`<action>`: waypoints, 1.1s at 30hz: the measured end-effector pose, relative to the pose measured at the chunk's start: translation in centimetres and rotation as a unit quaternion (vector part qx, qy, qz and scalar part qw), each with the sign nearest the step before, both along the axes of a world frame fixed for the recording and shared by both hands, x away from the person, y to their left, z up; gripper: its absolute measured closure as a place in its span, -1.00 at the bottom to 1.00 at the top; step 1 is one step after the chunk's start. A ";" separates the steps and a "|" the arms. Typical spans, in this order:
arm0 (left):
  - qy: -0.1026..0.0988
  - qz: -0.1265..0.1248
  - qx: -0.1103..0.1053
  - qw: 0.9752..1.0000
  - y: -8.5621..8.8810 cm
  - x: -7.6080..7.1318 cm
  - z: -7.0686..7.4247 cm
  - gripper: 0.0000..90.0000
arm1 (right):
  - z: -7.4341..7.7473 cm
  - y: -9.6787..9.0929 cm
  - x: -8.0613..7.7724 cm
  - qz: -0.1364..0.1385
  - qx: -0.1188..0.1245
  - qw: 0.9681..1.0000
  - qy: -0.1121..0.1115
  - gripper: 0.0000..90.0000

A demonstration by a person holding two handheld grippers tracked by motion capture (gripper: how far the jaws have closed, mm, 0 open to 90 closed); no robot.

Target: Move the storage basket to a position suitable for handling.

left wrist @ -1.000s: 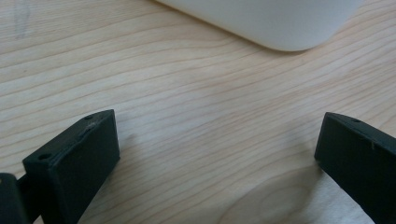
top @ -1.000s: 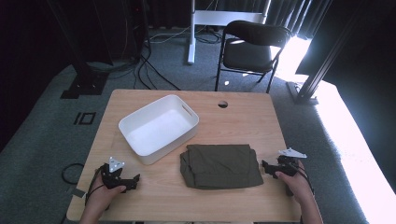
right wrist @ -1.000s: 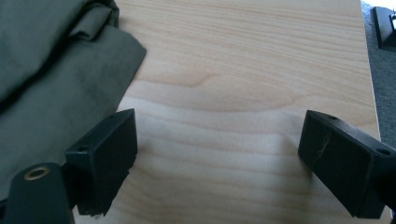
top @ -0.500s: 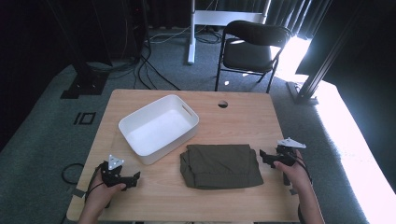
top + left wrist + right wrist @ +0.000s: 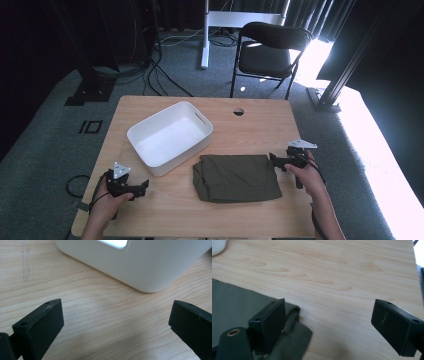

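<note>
A folded olive-green cloth (image 5: 235, 177) lies on the wooden table (image 5: 260, 125), front and centre. A white plastic bin (image 5: 170, 137) stands behind it to the left, empty. My right gripper (image 5: 274, 159) is open at the cloth's far right corner; in the right gripper view its left jaw rests by that corner of the cloth (image 5: 234, 307) and nothing is between the jaws. My left gripper (image 5: 142, 186) is open near the front left of the table, pointing at the bin's near wall (image 5: 140, 262), a short way off it.
A round cable hole (image 5: 238, 111) sits near the table's far edge. Beyond the table stand a black folding chair (image 5: 270, 45), a white stand (image 5: 205, 30) and floor cables (image 5: 150, 70). Bare wood lies to the right of the cloth.
My right gripper has moved forward and left, up to the cloth's far right corner. The left gripper has stayed where it was.
</note>
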State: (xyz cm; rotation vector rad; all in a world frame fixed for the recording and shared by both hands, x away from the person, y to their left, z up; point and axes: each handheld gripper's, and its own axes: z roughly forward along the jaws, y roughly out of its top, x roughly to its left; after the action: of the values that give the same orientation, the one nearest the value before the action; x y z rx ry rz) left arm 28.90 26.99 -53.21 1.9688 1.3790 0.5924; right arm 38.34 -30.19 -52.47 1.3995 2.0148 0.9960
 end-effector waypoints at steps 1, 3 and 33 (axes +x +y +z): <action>-0.001 0.000 -0.002 1.000 0.0 0.0 0.1 -0.98 | 0.0 0.2 0.1 0.003 0.002 1.000 -0.001 -0.72; -0.002 0.001 -0.002 1.000 -0.1 0.1 0.2 -0.98 | 0.1 0.8 0.4 0.010 0.001 1.000 -0.002 -0.72; -0.028 0.008 -0.018 0.999 -0.3 0.9 2.3 -0.98 | 3.0 8.5 4.8 0.085 0.035 0.995 -0.026 -0.72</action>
State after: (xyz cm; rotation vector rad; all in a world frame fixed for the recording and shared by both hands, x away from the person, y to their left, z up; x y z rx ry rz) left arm 29.83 26.71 -50.95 1.8997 1.3624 0.6220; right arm 43.10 -21.67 -49.51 1.2399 2.1067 1.1723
